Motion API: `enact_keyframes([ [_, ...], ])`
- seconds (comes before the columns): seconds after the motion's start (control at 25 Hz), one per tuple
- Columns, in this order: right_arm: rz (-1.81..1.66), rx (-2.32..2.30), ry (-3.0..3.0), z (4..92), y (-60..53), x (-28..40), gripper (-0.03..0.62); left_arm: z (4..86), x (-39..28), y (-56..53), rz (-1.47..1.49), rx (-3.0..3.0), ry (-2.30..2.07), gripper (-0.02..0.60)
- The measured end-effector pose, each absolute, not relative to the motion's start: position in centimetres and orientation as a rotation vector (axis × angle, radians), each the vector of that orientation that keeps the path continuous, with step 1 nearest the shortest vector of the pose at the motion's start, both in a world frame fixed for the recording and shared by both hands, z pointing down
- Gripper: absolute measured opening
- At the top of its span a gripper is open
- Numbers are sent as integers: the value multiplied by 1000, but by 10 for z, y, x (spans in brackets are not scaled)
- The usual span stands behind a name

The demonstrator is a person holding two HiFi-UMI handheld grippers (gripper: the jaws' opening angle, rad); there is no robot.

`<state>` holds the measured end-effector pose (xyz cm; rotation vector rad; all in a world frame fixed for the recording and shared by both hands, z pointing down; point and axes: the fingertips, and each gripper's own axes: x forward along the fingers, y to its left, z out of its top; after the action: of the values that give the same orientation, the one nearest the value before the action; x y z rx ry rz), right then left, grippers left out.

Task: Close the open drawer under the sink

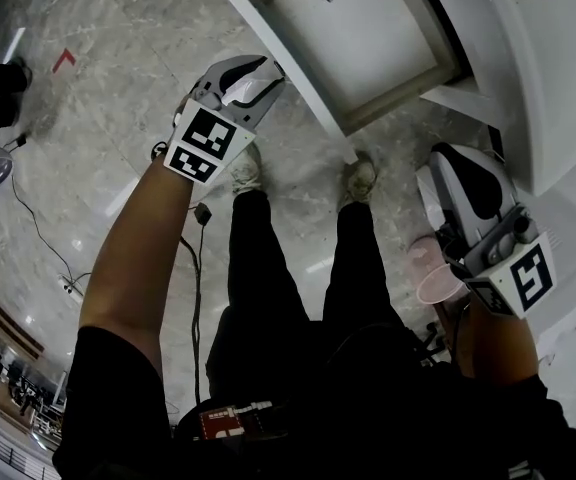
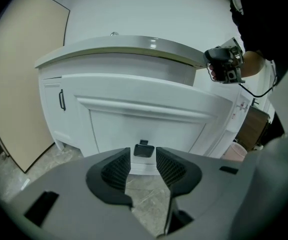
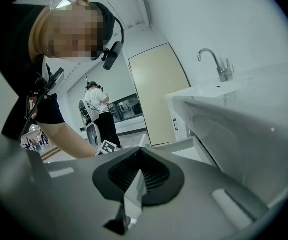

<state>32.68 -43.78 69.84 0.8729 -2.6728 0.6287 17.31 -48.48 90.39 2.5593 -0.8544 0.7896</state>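
White wooden drawer (image 1: 353, 43) stands open under the sink. Left hand-held gripper (image 2: 143, 166), jaws spread, faces its small black handle (image 2: 144, 149); right hand-held gripper (image 3: 136, 176) pressed together, empty. Risk: an off-centre push may skew and jam the drawer.

We see a grey marble floor (image 1: 98, 98) with a small red mark (image 1: 63, 60) on it and a black cable (image 1: 197, 288) trailing across it. A pink container (image 1: 436, 285) sits on that floor. A tall beige panel (image 3: 159, 96) stands upright, with a bystander (image 3: 96, 111) in a white top farther off.
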Motion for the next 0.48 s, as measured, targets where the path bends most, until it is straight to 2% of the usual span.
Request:
enact_keyframes([
  [0.48, 679, 886, -2678, 710, -418, 336, 2, 912, 183, -478, 868, 2610, -826, 143],
])
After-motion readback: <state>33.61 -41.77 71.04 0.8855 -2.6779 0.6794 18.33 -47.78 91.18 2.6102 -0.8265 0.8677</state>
